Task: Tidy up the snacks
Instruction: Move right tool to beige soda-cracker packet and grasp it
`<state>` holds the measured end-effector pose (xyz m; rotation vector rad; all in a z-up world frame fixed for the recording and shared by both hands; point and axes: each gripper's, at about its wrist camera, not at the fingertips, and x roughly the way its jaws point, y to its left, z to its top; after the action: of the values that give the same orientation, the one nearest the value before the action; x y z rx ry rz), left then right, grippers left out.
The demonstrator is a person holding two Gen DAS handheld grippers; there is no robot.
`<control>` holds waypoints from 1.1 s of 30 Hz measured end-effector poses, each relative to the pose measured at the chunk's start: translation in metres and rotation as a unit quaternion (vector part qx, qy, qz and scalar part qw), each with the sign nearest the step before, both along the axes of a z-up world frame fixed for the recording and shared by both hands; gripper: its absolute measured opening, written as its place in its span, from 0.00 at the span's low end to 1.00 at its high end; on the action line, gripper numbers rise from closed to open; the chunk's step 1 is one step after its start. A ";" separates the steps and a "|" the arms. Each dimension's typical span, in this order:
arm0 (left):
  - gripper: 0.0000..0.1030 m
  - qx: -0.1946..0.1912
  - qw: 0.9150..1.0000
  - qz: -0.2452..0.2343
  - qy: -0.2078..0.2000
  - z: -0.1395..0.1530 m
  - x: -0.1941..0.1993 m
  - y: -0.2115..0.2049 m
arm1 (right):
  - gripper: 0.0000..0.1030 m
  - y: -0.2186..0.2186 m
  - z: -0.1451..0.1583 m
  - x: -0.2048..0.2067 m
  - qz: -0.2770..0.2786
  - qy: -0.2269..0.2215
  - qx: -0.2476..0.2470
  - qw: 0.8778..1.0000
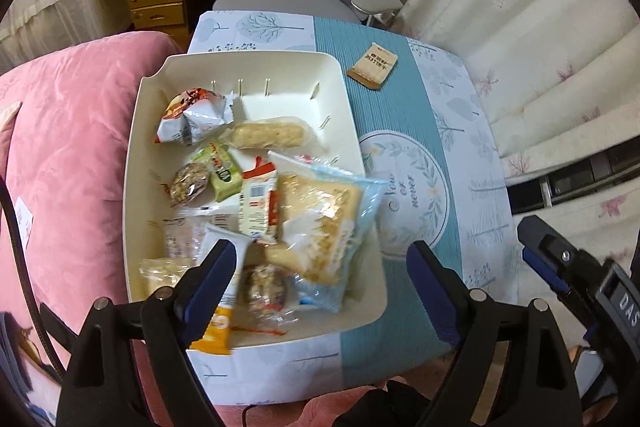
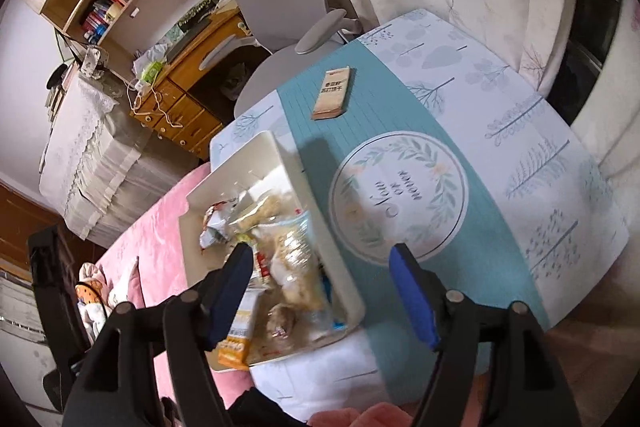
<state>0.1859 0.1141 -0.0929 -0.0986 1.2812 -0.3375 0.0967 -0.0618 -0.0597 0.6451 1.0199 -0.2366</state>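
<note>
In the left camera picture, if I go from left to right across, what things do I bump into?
Pink cushion → white snack tray → brown cracker packet on the teal mat → flowery curtain.

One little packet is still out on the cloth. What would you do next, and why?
Probably reach the right tongs, open and empty, toward the tan cracker packet lying alone on the teal tablecloth; every other snack is already in the white bin.
</note>
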 end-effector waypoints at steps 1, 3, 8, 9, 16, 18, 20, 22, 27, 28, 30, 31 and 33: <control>0.84 0.005 1.000 0.009 -0.006 0.000 -0.001 -0.006 | 0.69 -0.005 -0.001 0.003 0.004 0.002 0.000 1.000; 0.84 0.005 0.999 0.027 -0.020 0.000 -0.003 -0.015 | 0.69 -0.018 -0.004 0.011 0.020 0.008 -0.006 1.000; 0.84 0.020 0.997 0.060 -0.032 -0.008 -0.009 -0.037 | 0.69 -0.043 -0.019 0.036 0.069 0.025 -0.034 0.997; 0.84 0.020 0.997 0.065 -0.030 -0.011 -0.009 -0.041 | 0.69 -0.048 -0.022 0.041 0.077 0.026 -0.038 0.996; 0.84 0.046 0.995 0.081 -0.024 -0.022 -0.006 -0.059 | 0.69 -0.077 -0.053 0.092 0.112 0.030 -0.051 0.992; 0.84 0.054 0.995 0.080 -0.030 -0.022 -0.003 -0.062 | 0.69 -0.084 -0.064 0.111 0.113 0.031 -0.050 0.992; 0.84 0.069 0.994 0.077 -0.037 -0.023 0.003 -0.065 | 0.69 -0.090 -0.075 0.130 0.110 0.027 -0.051 0.992; 0.84 0.085 0.992 0.080 -0.038 -0.026 0.011 -0.067 | 0.69 -0.096 -0.085 0.146 0.100 0.021 -0.048 0.994; 0.84 0.108 0.988 0.108 -0.029 -0.039 0.036 -0.065 | 0.69 -0.106 -0.113 0.197 0.095 0.011 -0.048 0.994; 0.84 0.117 0.986 0.114 -0.028 -0.043 0.042 -0.064 | 0.69 -0.106 -0.117 0.203 0.094 0.009 -0.049 0.994; 0.84 0.132 0.984 0.120 -0.024 -0.047 0.049 -0.063 | 0.69 -0.106 -0.127 0.221 0.096 0.003 -0.054 0.994; 0.84 0.143 0.982 0.123 -0.022 -0.049 0.051 -0.063 | 0.69 -0.105 -0.132 0.229 0.097 0.001 -0.056 0.994; 0.84 0.166 0.977 0.134 -0.017 -0.053 0.052 -0.059 | 0.69 -0.103 -0.144 0.245 0.101 0.005 -0.058 0.993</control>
<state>0.2382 0.0548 -0.1460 0.0189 1.2564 0.1071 0.3422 -0.1644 -0.2039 0.4334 1.0648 -0.1211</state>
